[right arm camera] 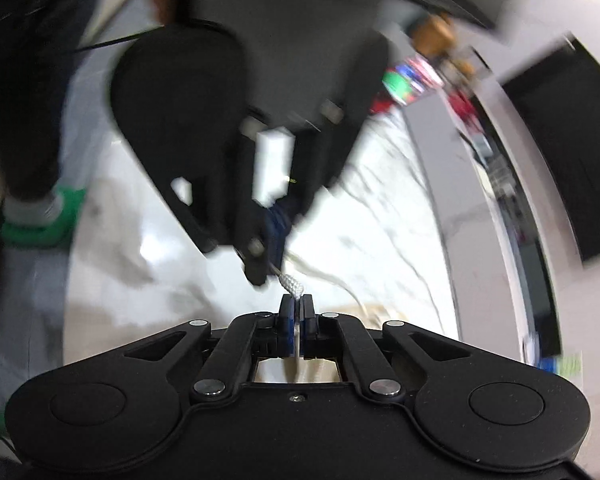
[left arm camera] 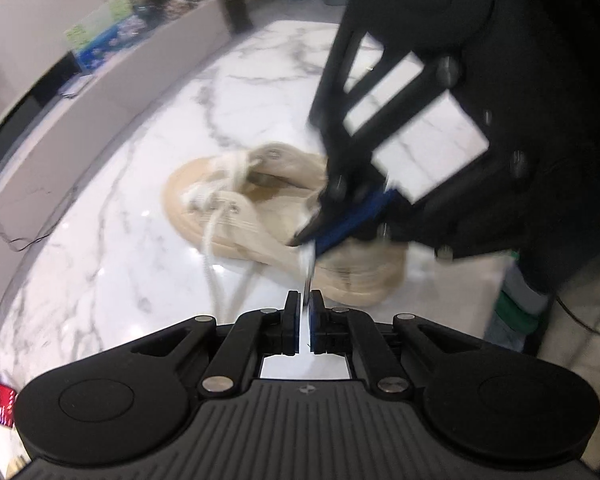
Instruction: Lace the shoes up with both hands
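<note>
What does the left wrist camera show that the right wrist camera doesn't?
Only the left wrist view shows the beige shoe lying on the marble table, with a loose lace strand trailing from it.

Only the right wrist view shows the woven texture of the white lace sharply, just ahead of the right gripper.

Both show the two grippers tip to tip, each shut on the lace, the left gripper included.

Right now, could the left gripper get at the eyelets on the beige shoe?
Probably not yet. The left gripper is shut on the white shoelace, and the right gripper, pinching the same lace, sits between it and the beige shoe. The eyelets lie open on the far side.
</note>
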### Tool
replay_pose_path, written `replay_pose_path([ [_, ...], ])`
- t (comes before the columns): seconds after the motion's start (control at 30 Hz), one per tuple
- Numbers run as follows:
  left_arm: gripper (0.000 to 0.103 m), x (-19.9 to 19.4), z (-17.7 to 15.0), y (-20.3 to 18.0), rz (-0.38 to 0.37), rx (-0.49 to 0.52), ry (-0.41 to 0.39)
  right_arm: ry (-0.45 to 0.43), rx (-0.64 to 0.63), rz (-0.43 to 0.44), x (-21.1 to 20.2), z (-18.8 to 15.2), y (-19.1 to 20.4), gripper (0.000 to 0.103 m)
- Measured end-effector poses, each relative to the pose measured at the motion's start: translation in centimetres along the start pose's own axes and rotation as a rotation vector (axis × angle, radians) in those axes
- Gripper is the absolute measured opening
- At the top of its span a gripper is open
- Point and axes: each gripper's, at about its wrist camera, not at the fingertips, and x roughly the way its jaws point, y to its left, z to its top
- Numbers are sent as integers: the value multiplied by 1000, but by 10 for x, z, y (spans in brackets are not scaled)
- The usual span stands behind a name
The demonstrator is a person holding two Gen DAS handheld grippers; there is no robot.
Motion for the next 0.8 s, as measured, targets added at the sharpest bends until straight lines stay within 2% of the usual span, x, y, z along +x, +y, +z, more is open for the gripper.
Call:
replay_pose_path([
  [0.13, 16, 0, 6, 5, 22, -46, -49, 58, 153, -22, 11, -16, -24, 0],
  [0.27, 17, 1, 14, 10, 41, -93, -93, 68, 411, -2, 24, -39, -55, 0],
  [0.37, 18, 4, 20, 12, 65, -121, -112, 63, 526, 31, 27, -46, -65, 0],
  [0.6, 18, 16, 26, 12, 97, -130, -93, 77, 672, 75, 38, -49, -65, 0],
  [0.67, 23, 18, 26, 12, 110, -135, -91, 76, 705, 81, 39, -52, -67, 0],
  [0.8, 24, 17, 23, 14, 107, -153, -93, 69, 784, 93, 41, -57, -71, 0],
])
